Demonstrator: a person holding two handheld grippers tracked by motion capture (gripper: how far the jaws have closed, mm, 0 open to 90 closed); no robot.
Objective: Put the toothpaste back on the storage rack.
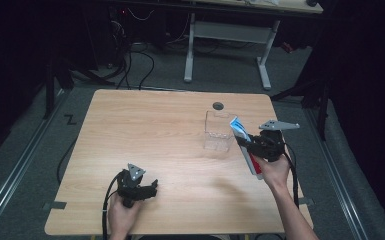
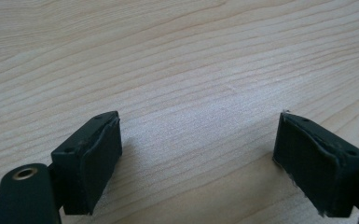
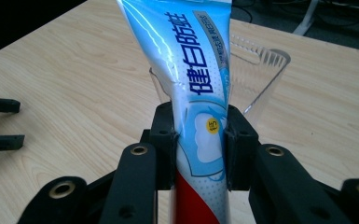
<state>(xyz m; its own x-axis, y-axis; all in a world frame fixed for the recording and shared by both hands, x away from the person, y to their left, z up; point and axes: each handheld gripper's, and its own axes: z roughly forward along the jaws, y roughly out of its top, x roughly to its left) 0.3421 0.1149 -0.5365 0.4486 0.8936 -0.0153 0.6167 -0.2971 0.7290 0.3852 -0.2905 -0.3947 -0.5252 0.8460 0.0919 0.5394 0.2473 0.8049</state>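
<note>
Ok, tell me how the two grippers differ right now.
The right gripper is shut on the toothpaste tube, while the left gripper is open with nothing between its jaws. The right gripper is held up beside the clear container; the left gripper sits low over the bare table. Both are black and hand-held.

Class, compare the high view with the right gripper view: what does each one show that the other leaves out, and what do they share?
High view alone: the person's right hand and left hand on their handles, the whole table outline, the grey floor and a second desk beyond.

Right gripper view alone: the blue lettering and small yellow dot on the toothpaste tube, and how the right tool presses both its sides.

Shared: the tube, the clear plastic container behind it, the wooden tabletop, and the left tool, open.
</note>
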